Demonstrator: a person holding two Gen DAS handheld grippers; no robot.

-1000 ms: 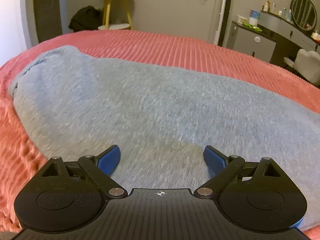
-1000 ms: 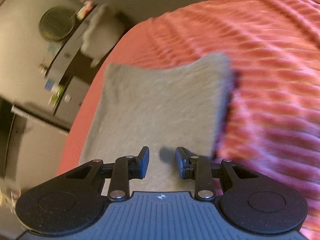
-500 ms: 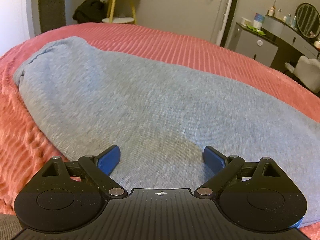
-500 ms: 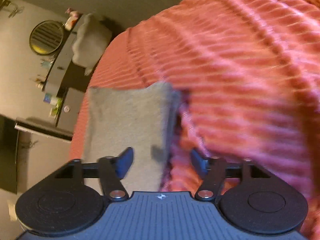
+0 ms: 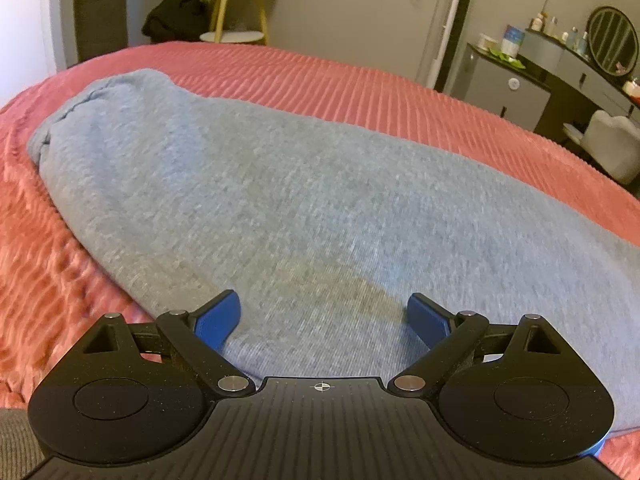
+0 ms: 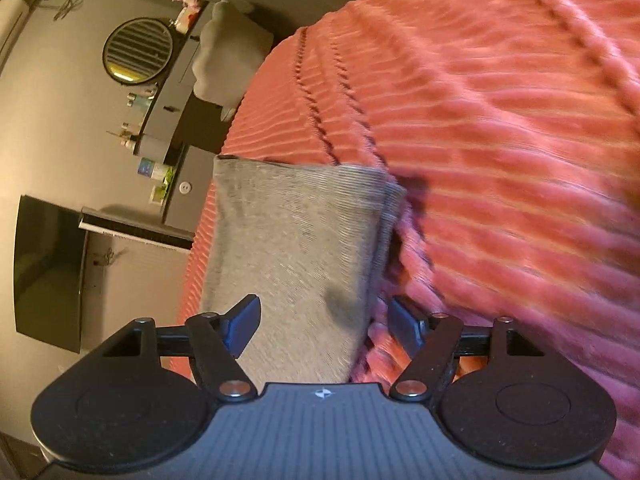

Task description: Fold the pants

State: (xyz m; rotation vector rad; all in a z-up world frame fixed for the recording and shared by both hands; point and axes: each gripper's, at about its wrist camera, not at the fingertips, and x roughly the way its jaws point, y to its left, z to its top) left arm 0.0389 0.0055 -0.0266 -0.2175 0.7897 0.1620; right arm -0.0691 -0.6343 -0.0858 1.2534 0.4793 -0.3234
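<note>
Where the fingers stand: right gripper has its jaws spread wide, just been opening, with the edge of the grey pants lying between the pads but not pinched.
Left gripper: left gripper gapes wide over the pants, blue pads apart from each other and clamping nothing; whether they brush the cloth I cannot tell.
Pants: laid flat along the ribbed red bedspread, a hemmed end lying ahead of the right gripper.
Change since a second ago: right pads stood close together over the cloth then, and now stand far apart; more bedspread fills that view. Left jaws are as wide as before; its view is slightly shifted.
Count: two grippers, one pair of pants, one bedspread.
Beyond the bed: one round mirror, one yellow-legged side table.
</note>
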